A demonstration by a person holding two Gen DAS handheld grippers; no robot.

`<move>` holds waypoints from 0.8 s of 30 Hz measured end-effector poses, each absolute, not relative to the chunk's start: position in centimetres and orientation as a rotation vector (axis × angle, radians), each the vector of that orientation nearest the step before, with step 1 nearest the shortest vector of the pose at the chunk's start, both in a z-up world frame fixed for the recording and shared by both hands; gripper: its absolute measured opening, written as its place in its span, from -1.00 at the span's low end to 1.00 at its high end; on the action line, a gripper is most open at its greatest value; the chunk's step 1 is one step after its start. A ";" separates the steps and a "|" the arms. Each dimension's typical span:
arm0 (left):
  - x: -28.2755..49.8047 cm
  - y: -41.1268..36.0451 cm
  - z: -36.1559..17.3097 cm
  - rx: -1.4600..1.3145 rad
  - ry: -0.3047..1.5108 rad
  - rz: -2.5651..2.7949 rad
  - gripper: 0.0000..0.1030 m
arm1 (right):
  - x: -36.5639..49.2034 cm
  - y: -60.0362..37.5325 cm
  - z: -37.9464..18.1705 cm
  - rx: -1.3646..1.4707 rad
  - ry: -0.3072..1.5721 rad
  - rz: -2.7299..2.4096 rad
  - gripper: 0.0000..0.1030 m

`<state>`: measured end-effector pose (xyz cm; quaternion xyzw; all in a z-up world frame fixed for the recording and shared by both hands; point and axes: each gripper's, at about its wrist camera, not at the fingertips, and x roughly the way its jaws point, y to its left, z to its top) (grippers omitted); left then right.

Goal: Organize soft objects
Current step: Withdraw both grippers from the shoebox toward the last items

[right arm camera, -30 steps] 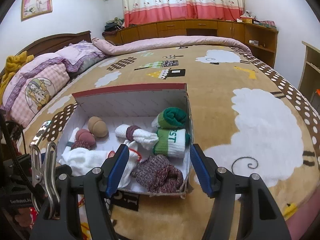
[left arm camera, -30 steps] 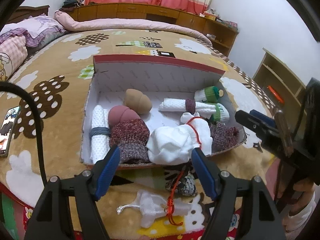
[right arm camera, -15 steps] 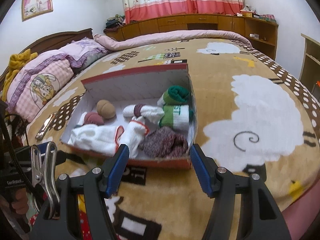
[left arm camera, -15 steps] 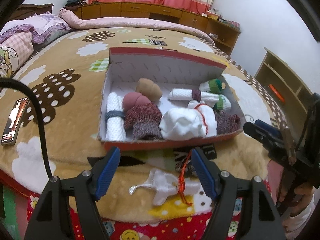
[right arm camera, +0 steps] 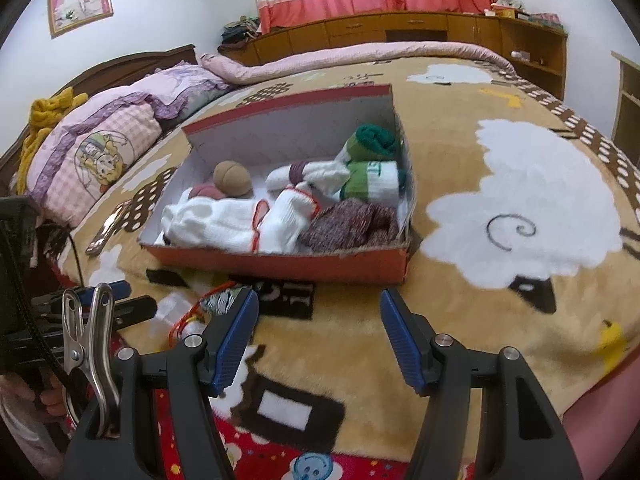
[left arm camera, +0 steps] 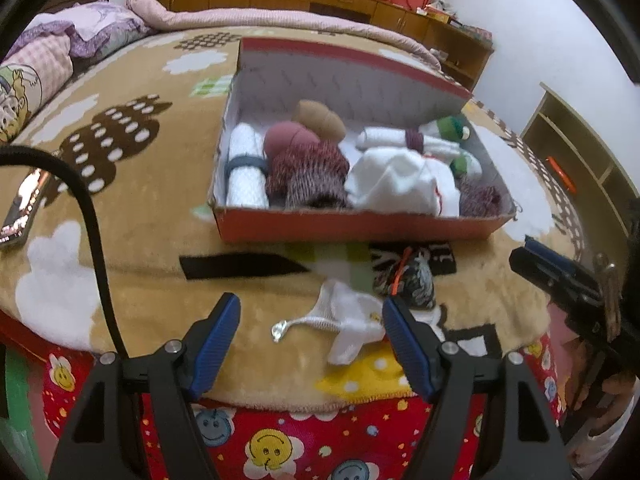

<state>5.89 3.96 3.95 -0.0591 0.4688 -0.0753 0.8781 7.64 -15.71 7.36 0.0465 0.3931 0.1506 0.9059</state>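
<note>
sock (left arm camera: pixel 352 320) | between open left gripper (left arm camera: pixel 312 334) jaws, unpinched

phone (left arm camera: pixel 18 216) cut off, dark sock (left arm camera: pixel 408 278) half hidden

We saw a matt cardboard box (left arm camera: pixel 352 230), knitted socks (left arm camera: pixel 308 176) inside it, and a fluffy plush blanket (right arm camera: pixel 500 312) beneath. The clip (right arm camera: pixel 86 344) was shiny metal; the gripper pads (left arm camera: pixel 218 344) looked like ribbed rubber, perhaps plastic. The cabinets (right arm camera: pixel 400 30) were glossy wood.
</note>
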 end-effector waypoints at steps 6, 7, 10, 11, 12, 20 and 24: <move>5.9 3.6 2.7 -0.129 0.996 -0.179 0.49 | 7.0 -15.2 6.4 0.092 0.833 0.335 0.26; 6.0 3.5 2.6 -0.132 0.995 -0.184 0.48 | 7.0 -15.1 6.3 0.093 0.835 0.339 0.26; 6.0 3.4 2.2 -0.137 0.995 -0.196 0.39 | 6.9 -15.0 6.0 0.104 0.846 0.354 0.25; 6.0 3.3 2.1 -0.138 0.995 -0.200 0.35 | 6.9 -14.9 5.9 0.109 0.850 0.361 0.21; 6.0 3.2 2.1 -0.140 0.994 -0.204 0.34 | 6.9 -14.8 5.8 0.111 0.853 0.367 0.17; 6.2 2.8 1.5 -0.155 0.981 -0.234 0.25 | 6.9 -13.5 5.3 0.104 0.870 0.401 0.04; 6.2 2.6 1.4 -0.157 0.977 -0.247 0.16 | 7.0 -13.2 5.1 0.106 0.876 0.409 0.04</move>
